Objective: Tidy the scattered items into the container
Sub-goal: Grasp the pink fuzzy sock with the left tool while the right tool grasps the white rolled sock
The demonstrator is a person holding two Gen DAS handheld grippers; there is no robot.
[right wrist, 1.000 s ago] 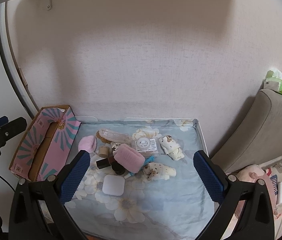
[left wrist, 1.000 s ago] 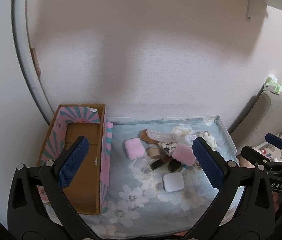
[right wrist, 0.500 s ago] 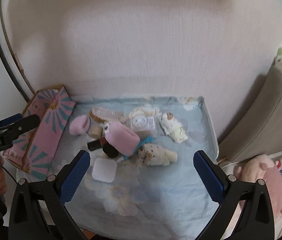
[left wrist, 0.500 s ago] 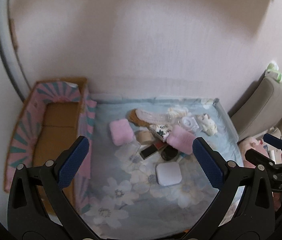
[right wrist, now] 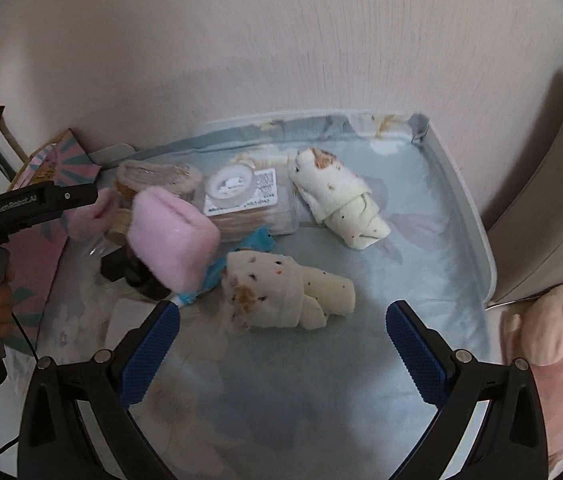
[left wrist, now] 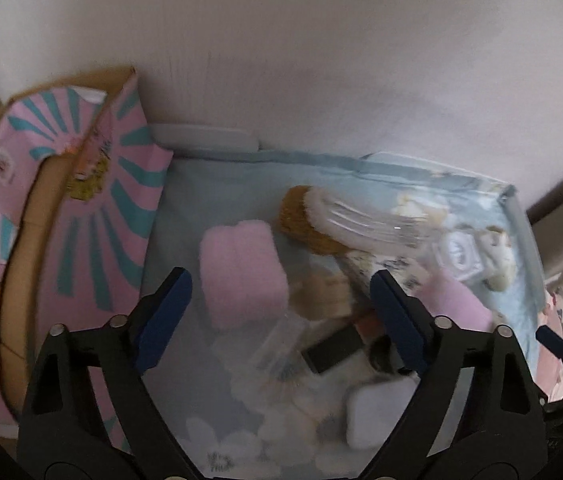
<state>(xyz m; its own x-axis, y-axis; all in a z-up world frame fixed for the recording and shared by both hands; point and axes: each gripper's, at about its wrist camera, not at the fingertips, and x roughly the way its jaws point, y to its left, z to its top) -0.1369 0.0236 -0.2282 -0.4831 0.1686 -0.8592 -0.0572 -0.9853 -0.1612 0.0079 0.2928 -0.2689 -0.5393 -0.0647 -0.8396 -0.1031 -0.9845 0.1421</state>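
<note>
Both pairs of jaws stand spread wide with nothing between them. The left gripper (left wrist: pixel 281 312) hovers over the left part of the pile, its blue pads flanking a folded pink cloth (left wrist: pixel 241 268) and a blurred beige item beside it. The right gripper (right wrist: pixel 281 344) hangs above bare blue floral sheet (right wrist: pixel 281 400), with a rolled speckled cream cloth (right wrist: pixel 281 296) just ahead of its fingertips.

Handling, as judged: the pink cloth and the cream roll are soft, light and compressible; close across the middle of the bulk so the fold or roll does not open. A second cream roll (right wrist: pixel 337 200) and a pink fluffy roll (right wrist: pixel 173 236) should handle alike. The clear packet holding a tape roll (right wrist: pixel 241 192) looks slick and thin; grip its edge. The white square case (left wrist: pixel 381 412) and the dark lipstick-like tube (left wrist: pixel 333 348) are rigid, smooth and liable to slip.

The container, a pink-and-teal cardboard box (left wrist: pixel 93 216), stands open at the left edge of the sheet, close beside the pink cloth, its near wall upright. Lift items clear of that wall. Open room lies on the right and near parts of the sheet; a raised rim (right wrist: pixel 461 216) bounds the right side, and the wall closes the far side.
</note>
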